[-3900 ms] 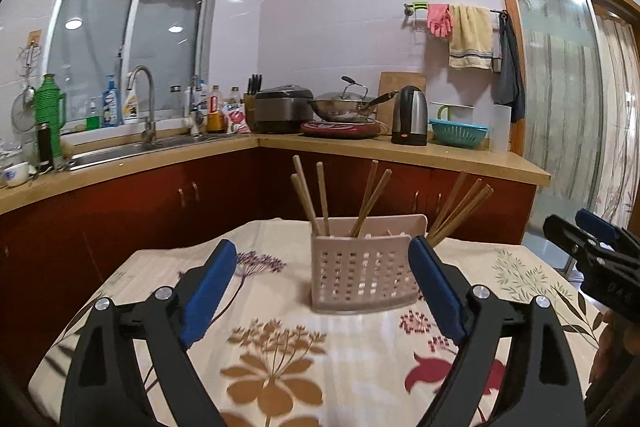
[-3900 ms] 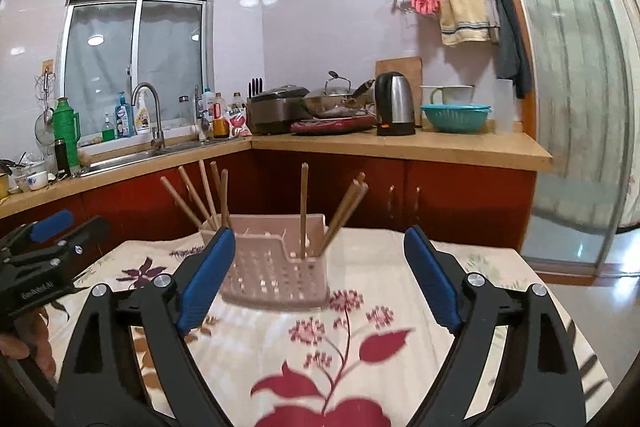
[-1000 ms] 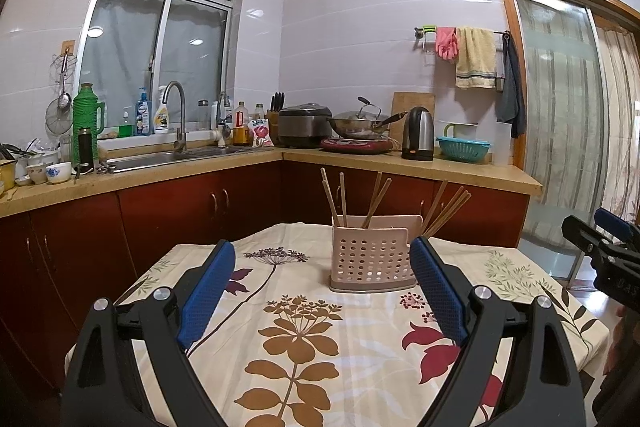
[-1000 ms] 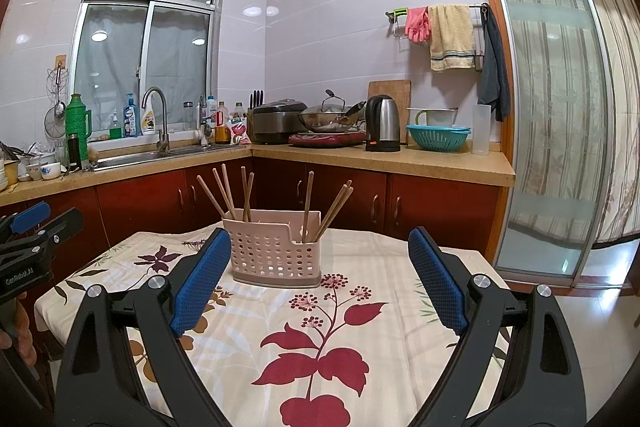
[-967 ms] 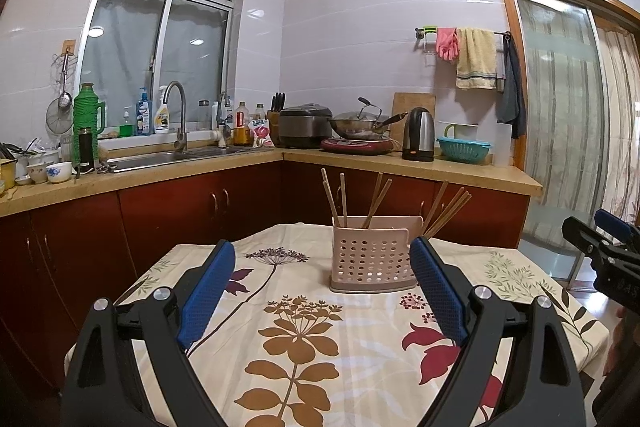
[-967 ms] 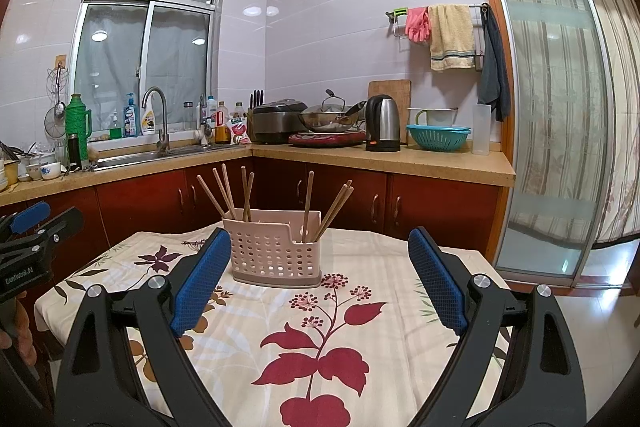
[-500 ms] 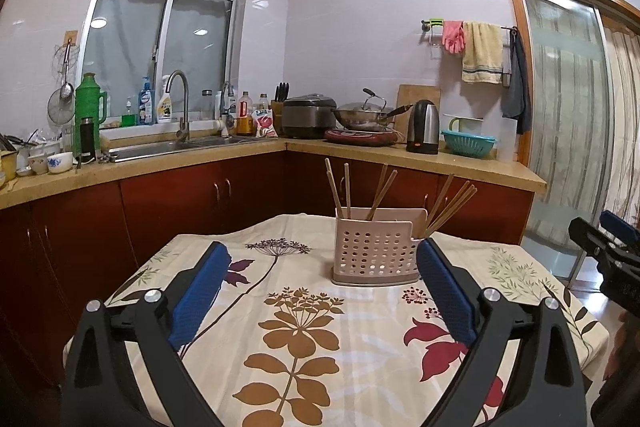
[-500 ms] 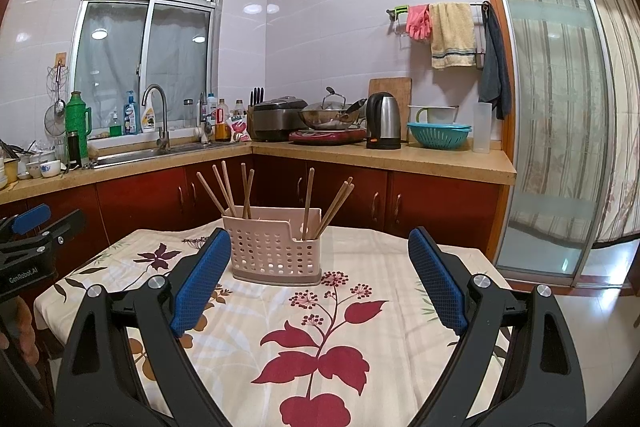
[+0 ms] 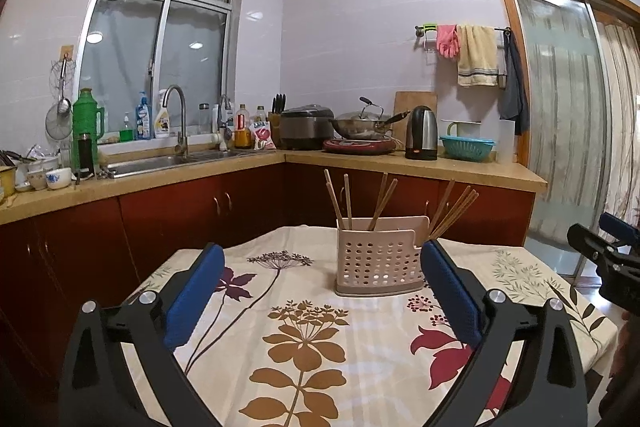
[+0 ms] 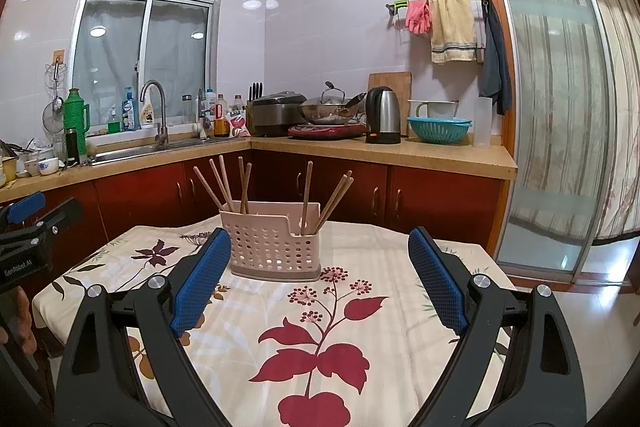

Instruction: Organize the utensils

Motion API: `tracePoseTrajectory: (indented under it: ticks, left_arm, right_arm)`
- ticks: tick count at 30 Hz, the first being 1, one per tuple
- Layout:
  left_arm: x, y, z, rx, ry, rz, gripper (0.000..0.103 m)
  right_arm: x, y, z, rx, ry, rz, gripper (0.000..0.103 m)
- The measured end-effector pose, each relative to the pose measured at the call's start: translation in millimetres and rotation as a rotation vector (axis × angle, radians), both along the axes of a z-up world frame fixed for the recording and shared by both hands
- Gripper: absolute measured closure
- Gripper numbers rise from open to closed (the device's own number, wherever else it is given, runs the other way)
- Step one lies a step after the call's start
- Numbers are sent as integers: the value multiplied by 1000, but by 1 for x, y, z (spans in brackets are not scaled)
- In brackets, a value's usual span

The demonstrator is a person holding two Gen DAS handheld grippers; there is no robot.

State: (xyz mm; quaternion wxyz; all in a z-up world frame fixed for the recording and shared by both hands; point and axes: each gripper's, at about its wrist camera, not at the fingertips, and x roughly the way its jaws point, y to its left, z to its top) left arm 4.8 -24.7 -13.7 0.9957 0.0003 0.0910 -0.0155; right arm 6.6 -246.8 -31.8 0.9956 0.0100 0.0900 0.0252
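A pink perforated utensil holder stands on the floral tablecloth; it also shows in the right wrist view. Several wooden chopsticks stand in its compartments, also seen in the right wrist view. My left gripper is open and empty, held back from the holder over the near part of the table. My right gripper is open and empty, also back from the holder. Each gripper shows at the edge of the other's view.
A kitchen counter runs behind the table with a sink, rice cooker, wok, kettle and teal basket. A sliding glass door is on the right.
Both grippers have drawn back from the holder since the earliest frames, so it looks smaller. In the last second the views shifted only slightly. Both stay open.
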Motion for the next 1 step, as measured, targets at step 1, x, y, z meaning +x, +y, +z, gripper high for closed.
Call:
tracePoseTrajectory:
  ticks: [1]
  left_arm:
    - [2,2,-1,-9,3,-3,7]
  right_arm:
    - [2,0,0,1,3,-1,15]
